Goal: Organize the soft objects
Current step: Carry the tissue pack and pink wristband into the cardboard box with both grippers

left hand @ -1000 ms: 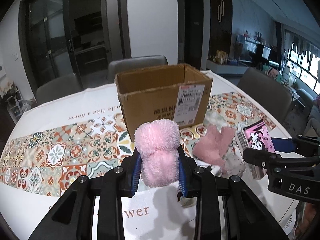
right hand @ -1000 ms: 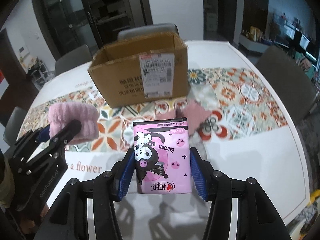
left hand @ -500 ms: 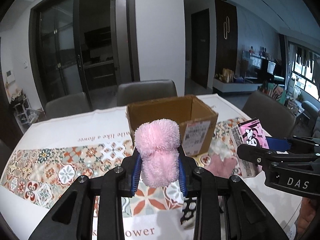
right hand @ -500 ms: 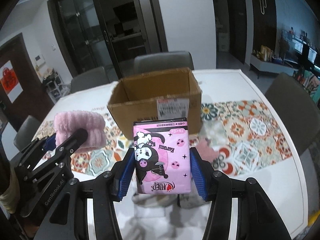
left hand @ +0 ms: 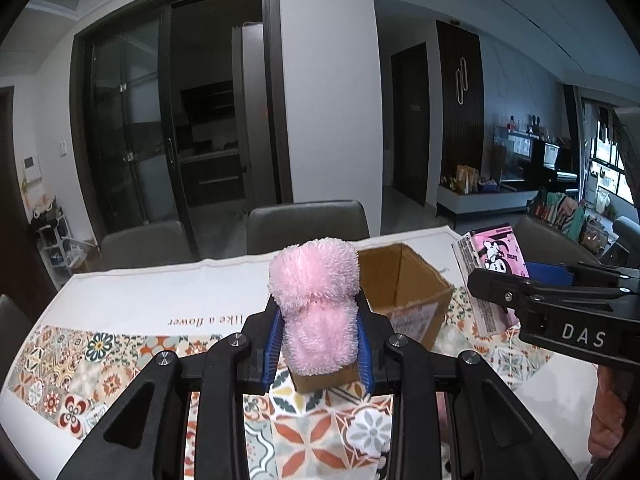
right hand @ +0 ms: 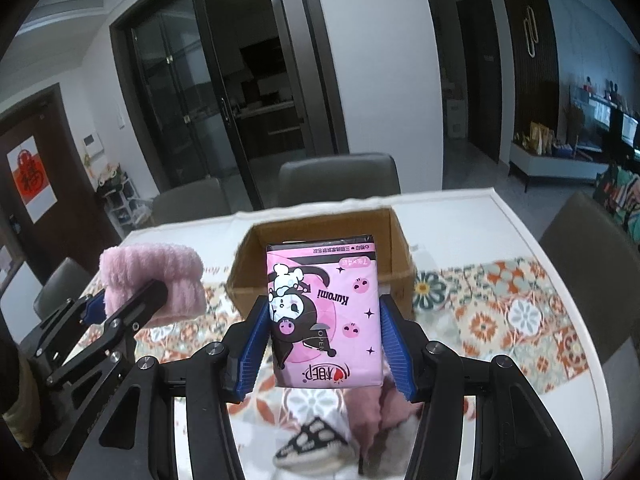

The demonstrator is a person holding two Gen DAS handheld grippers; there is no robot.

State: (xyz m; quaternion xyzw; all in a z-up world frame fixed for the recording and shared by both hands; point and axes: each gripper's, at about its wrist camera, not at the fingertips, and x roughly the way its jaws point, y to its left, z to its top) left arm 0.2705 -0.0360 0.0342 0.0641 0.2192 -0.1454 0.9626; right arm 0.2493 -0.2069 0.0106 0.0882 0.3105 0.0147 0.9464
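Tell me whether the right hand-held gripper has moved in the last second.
Yes. The right hand-held gripper, shut on the pink tissue pack, has risen and tilted up: the cardboard box sits lower behind the pack, and more of the room shows.

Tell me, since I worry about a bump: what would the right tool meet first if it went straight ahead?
Probably the cardboard box, lying right behind the tissue pack that the right tool holds; depth is unclear.

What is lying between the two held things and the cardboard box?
Only patterned tablecloth before the cardboard box; the right wrist view shows it.
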